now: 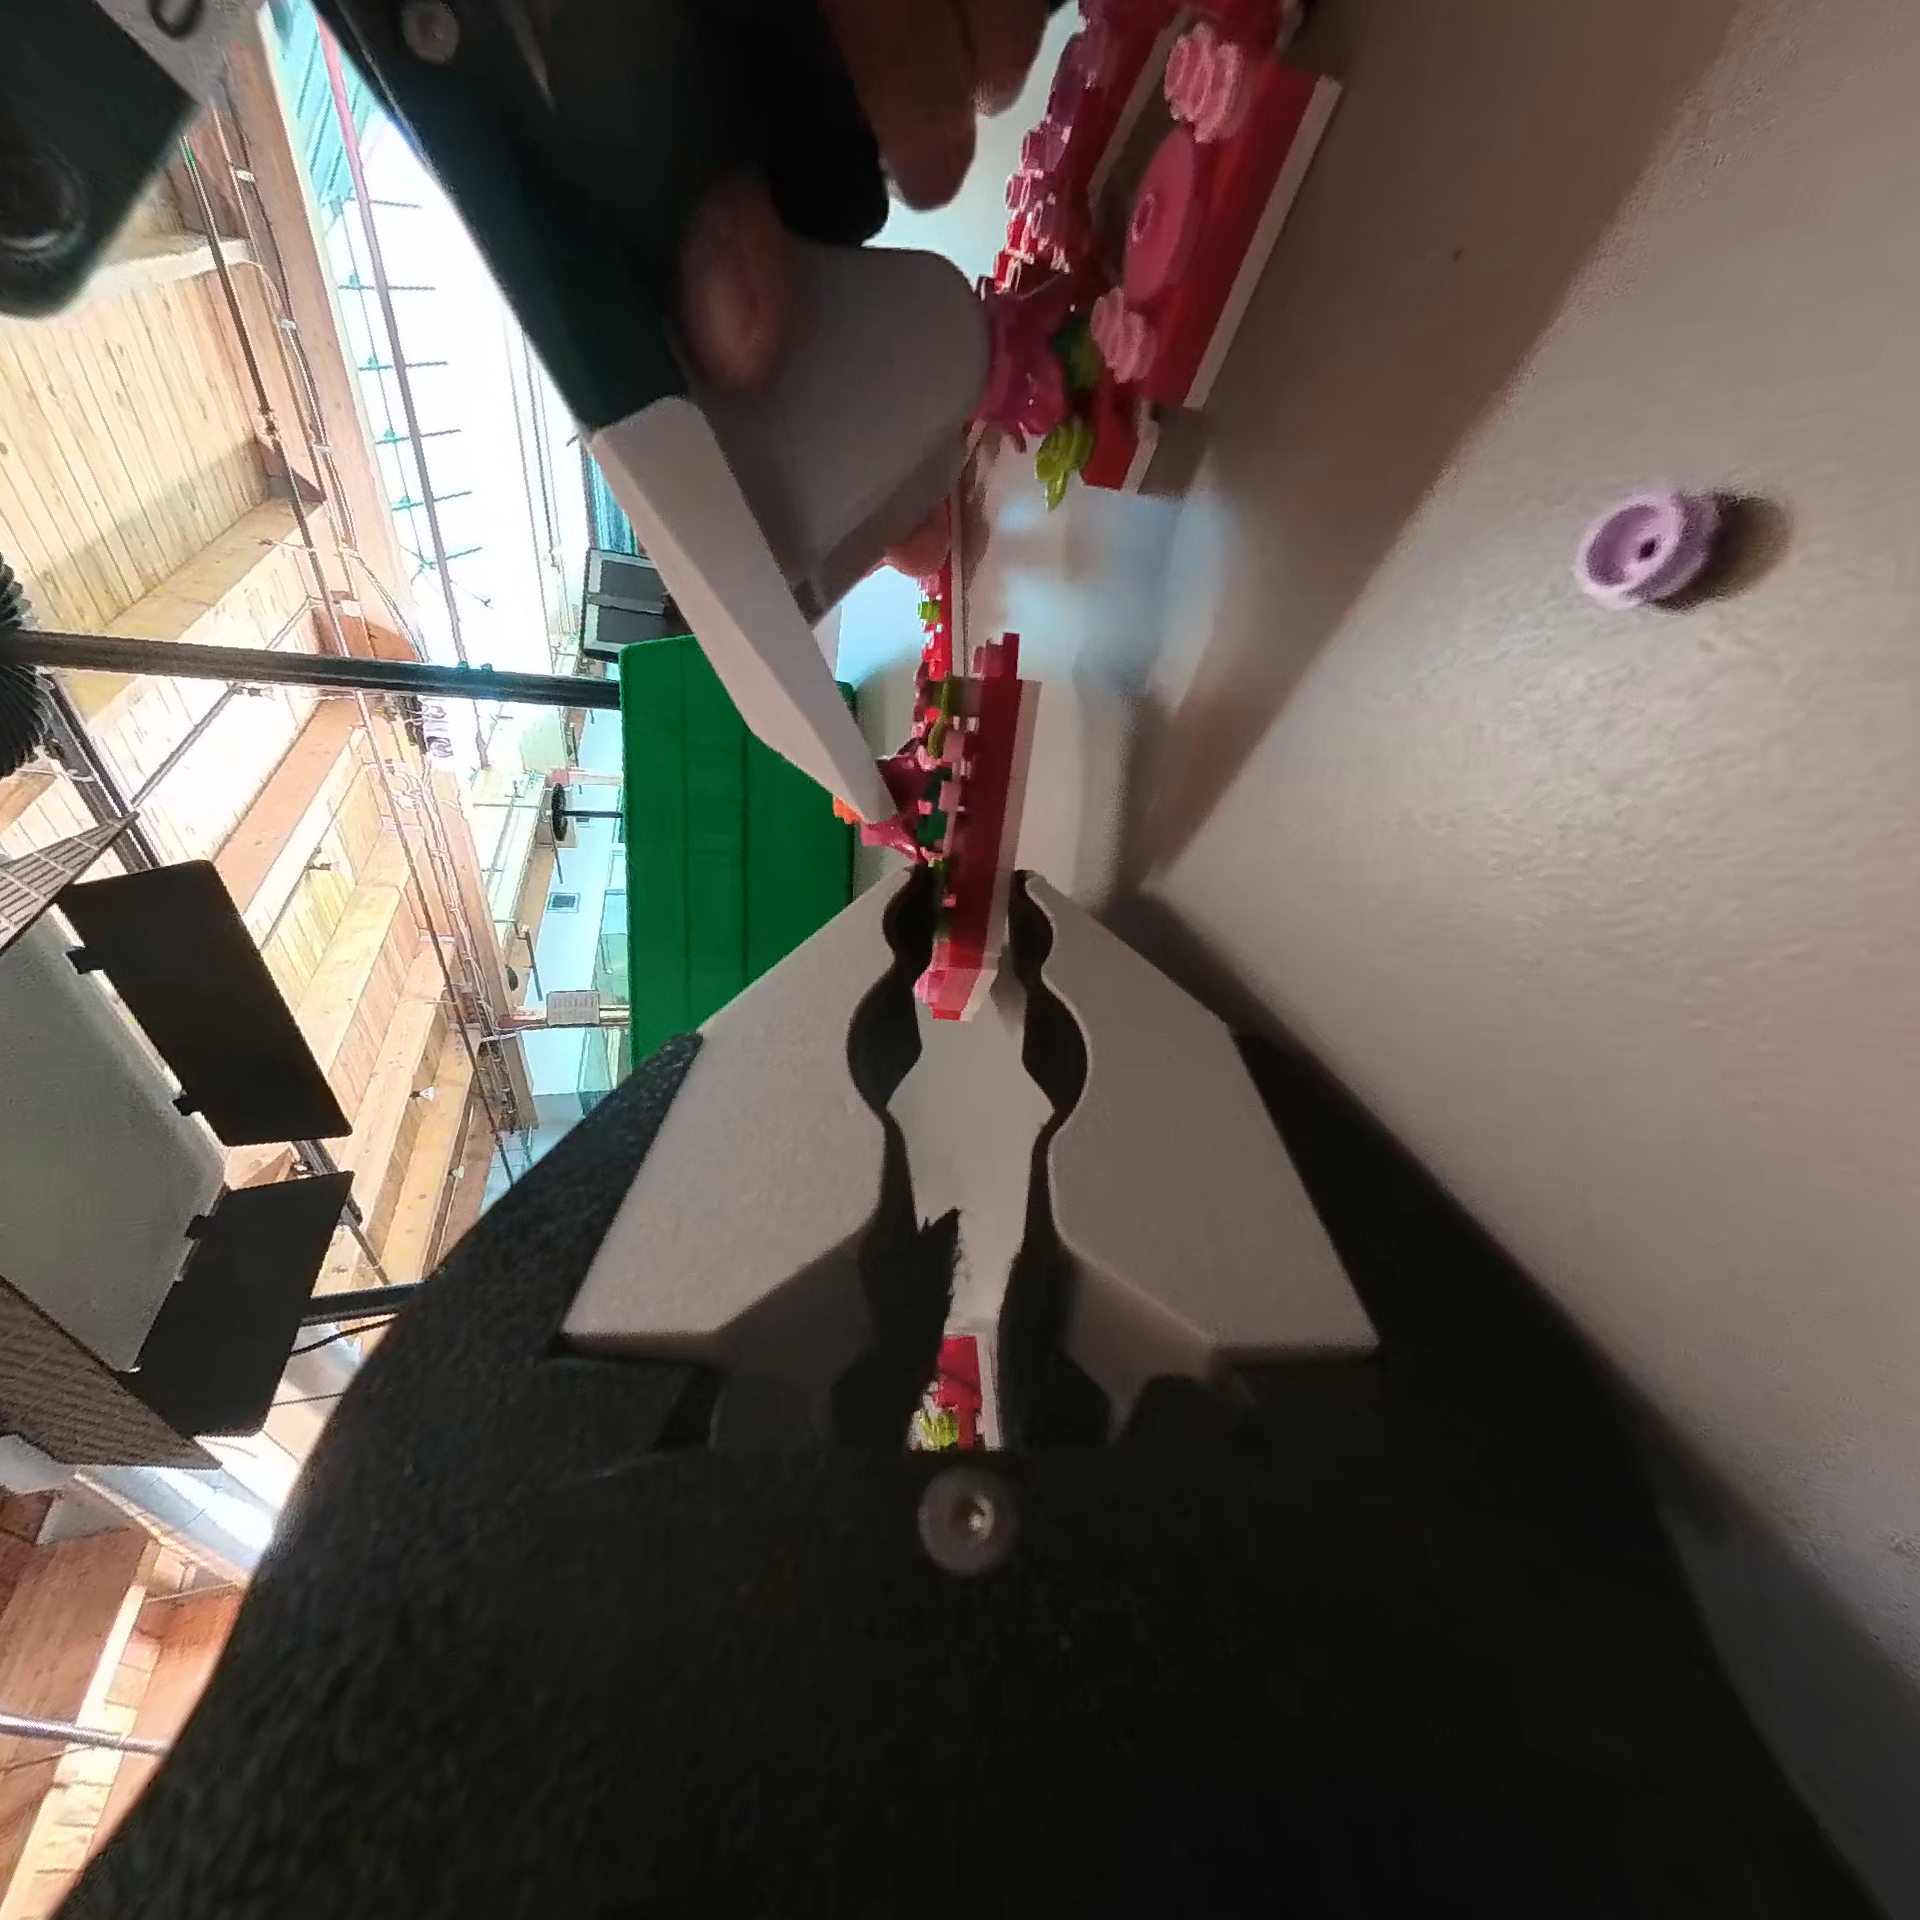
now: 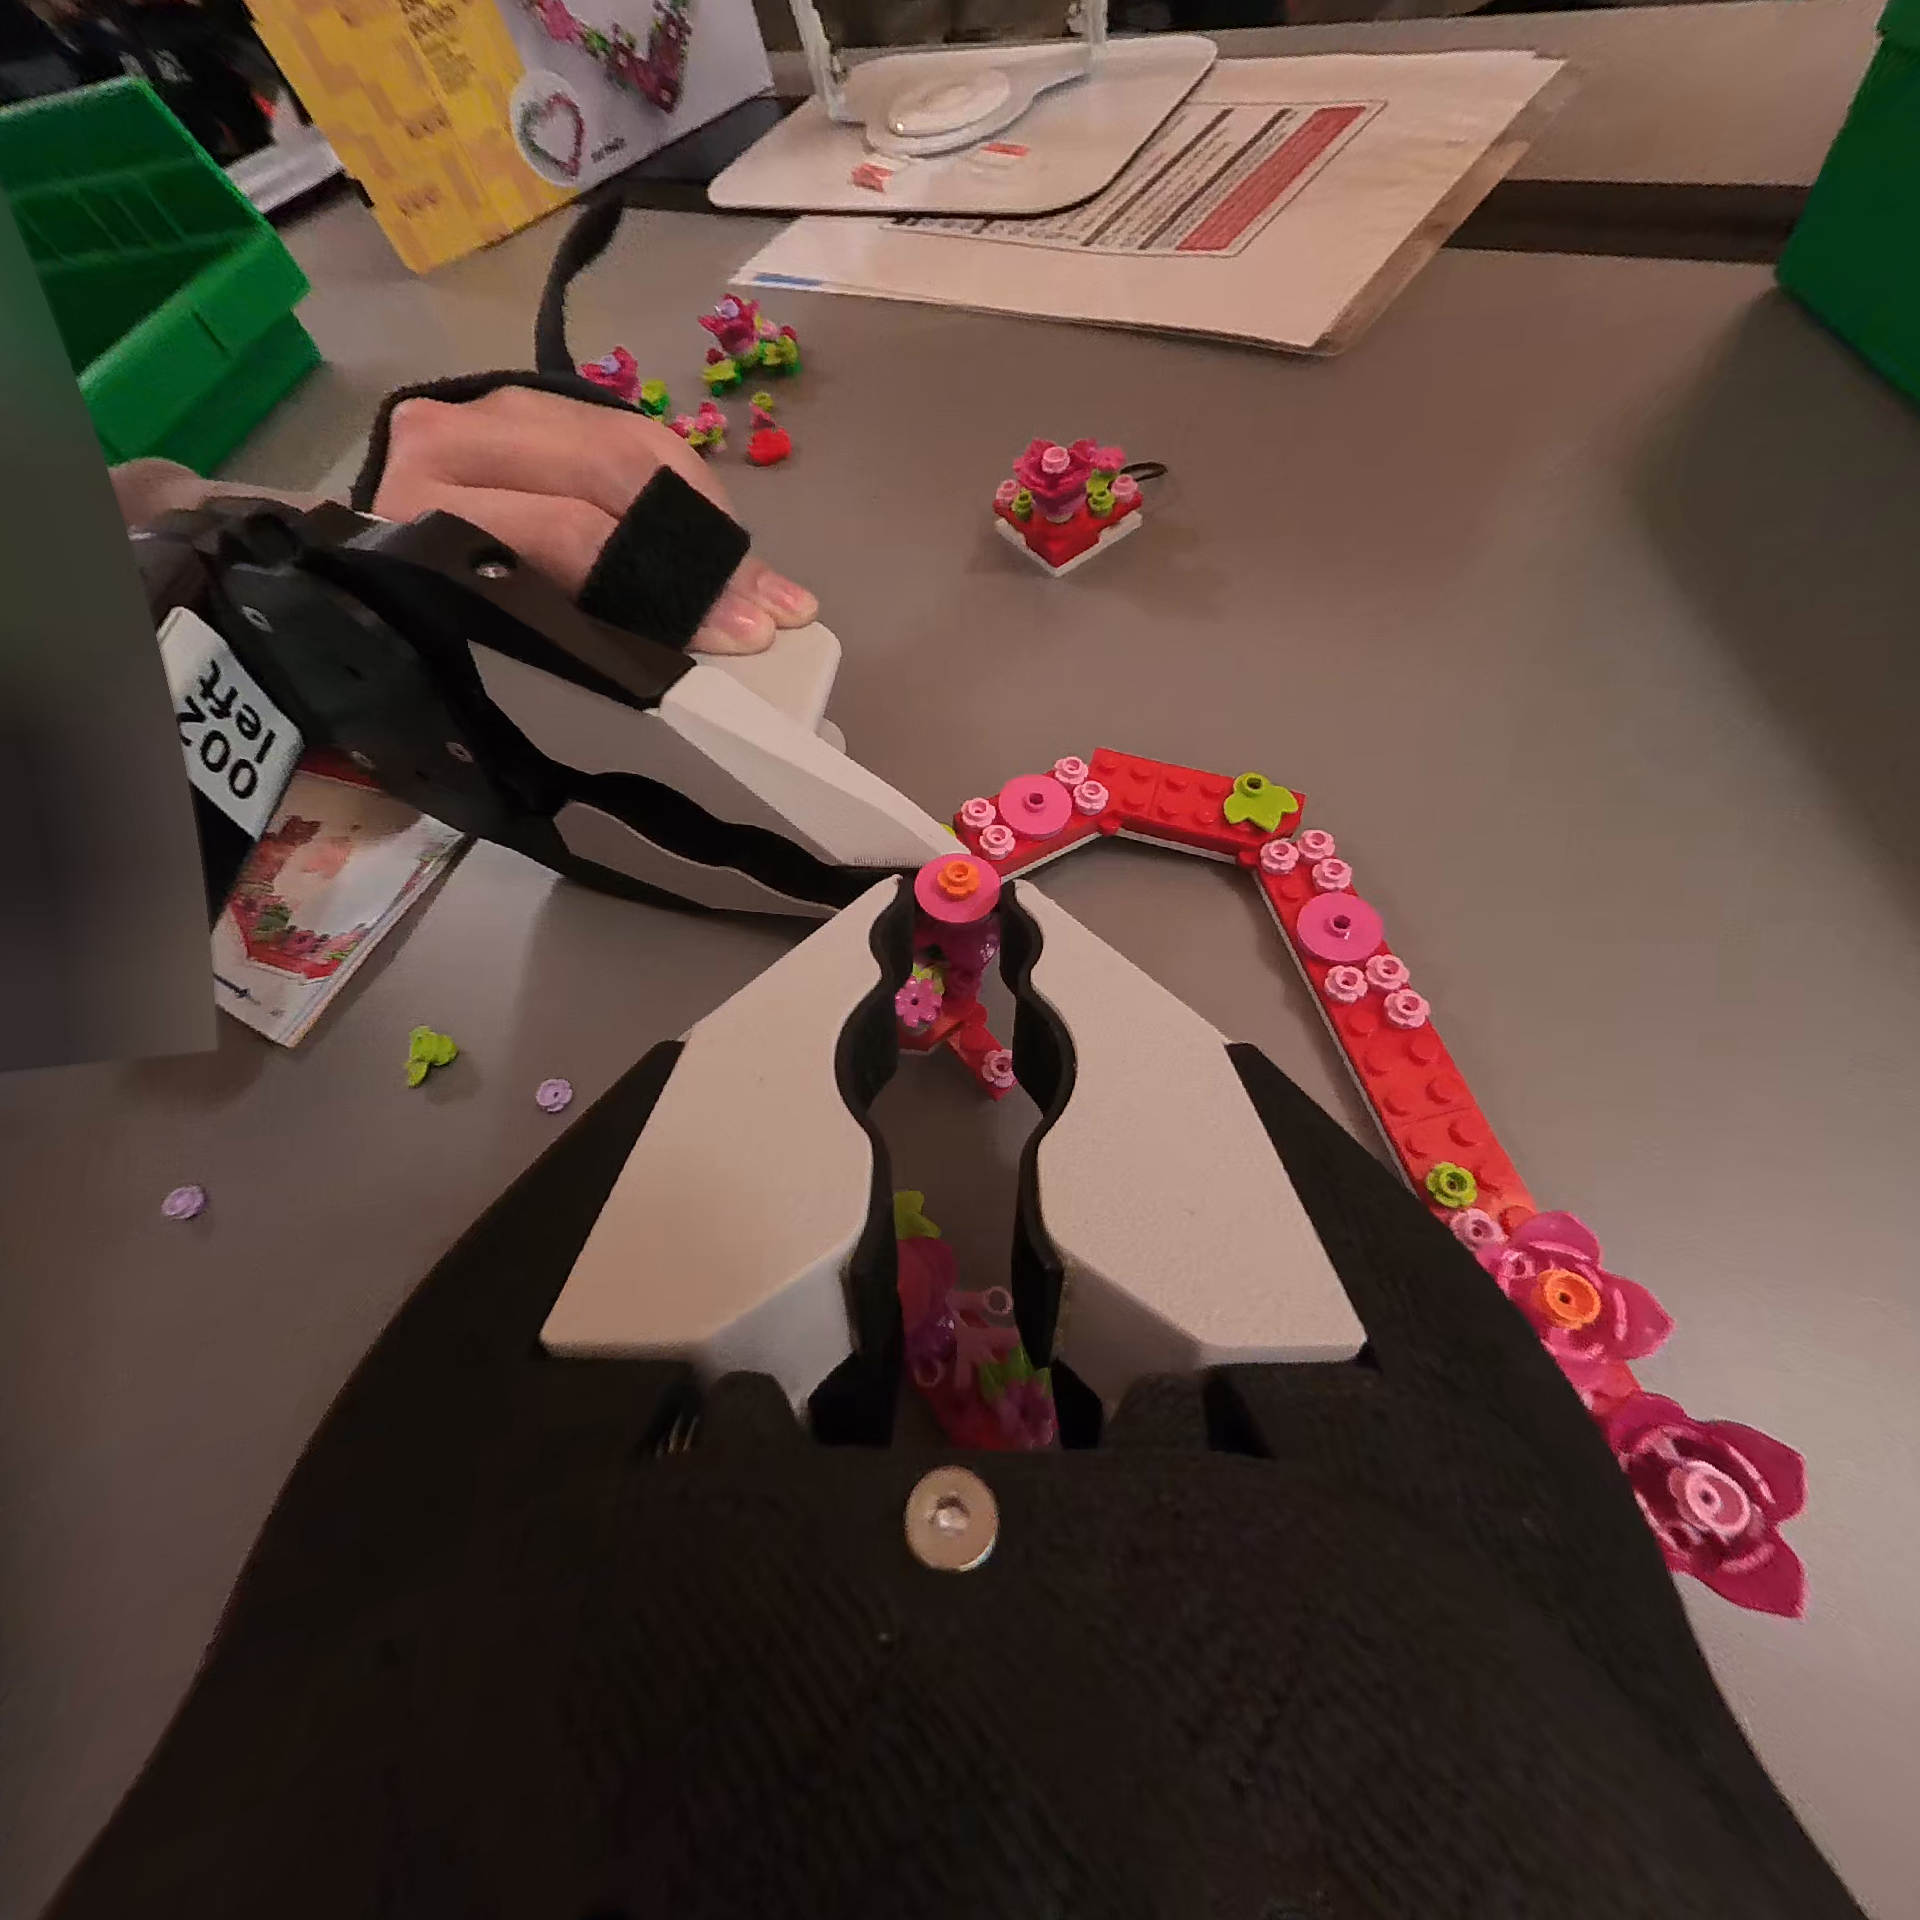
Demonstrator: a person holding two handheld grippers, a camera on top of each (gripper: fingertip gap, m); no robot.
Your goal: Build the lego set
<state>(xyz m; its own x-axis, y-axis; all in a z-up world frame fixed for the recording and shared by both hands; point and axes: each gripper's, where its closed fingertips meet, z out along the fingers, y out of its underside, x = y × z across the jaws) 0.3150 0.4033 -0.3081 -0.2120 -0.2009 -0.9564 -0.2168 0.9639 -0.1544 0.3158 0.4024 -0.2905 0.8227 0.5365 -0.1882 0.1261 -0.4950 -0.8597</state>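
Observation:
A red heart-shaped lego frame (image 2: 1340,1039) with pink flowers lies on the grey table (image 2: 1455,571). My left gripper (image 1: 971,894) is shut on the red-and-white edge of the frame (image 1: 977,831); in the right wrist view it (image 2: 914,847) comes in from the left. My right gripper (image 2: 956,894) is shut on a magenta flower piece (image 2: 956,883), topped by a pink disc and an orange stud, and holds it over the frame's end next to the left fingertips. In the left wrist view the right gripper's fingertip (image 1: 868,805) touches that flower.
A small red flower sub-build (image 2: 1065,509) and several loose flower pieces (image 2: 727,353) lie farther back. An instruction booklet (image 2: 312,914), a lime leaf (image 2: 428,1055) and lavender studs (image 2: 554,1094) lie at the left. Green bins (image 2: 156,260), the set's box (image 2: 468,104) and papers (image 2: 1143,208) line the back. My two grippers' fingertips are within a few centimetres of each other. The lime leaf (image 2: 428,1055) is about equally far from each gripper, around 12 cm.

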